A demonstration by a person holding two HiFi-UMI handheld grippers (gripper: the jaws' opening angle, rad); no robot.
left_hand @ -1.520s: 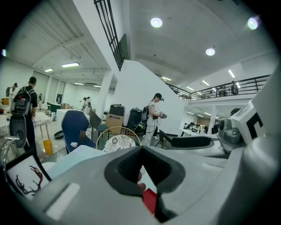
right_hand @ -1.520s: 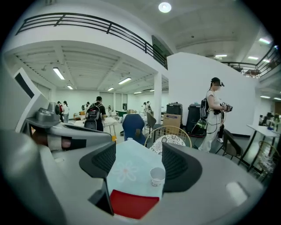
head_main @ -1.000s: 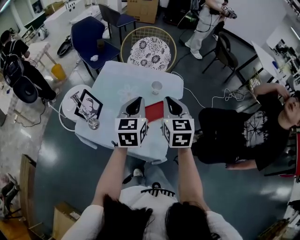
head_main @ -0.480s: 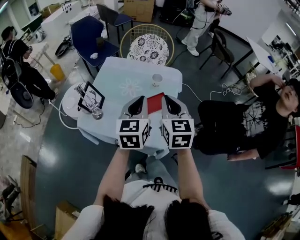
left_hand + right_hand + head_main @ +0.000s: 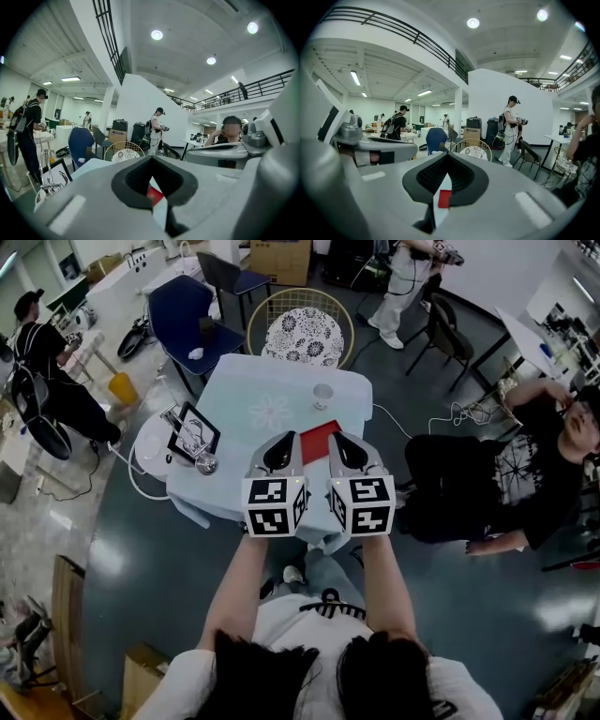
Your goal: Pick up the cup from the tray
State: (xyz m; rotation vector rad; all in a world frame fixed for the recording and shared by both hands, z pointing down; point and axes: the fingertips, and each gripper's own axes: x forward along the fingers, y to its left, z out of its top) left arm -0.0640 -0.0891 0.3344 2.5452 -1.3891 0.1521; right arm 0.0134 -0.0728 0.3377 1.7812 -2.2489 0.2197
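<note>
Cup (image 5: 322, 395) apparently near table (image 5: 234, 395) far edge

The right gripper (image 5: 447, 161) has its two broad grey plastic jaws closed together, and the black ribbed pads (image 5: 426, 176) frame a diamond-shaped hollow with nothing held in it. Through that hollow shows a narrow strip of the pale table (image 5: 437, 216) with a piece of the flat red tray (image 5: 444, 198) on it. The grey body of the left gripper (image 5: 370, 147) lies at the left. Beyond the jaws stand a blue upholstered chair (image 5: 436, 138) and a round wire-backed chair with a patterned cushion (image 5: 474, 151). A person in white clothes and a dark cap (image 5: 509, 129) stands further back, holding a device.
</note>
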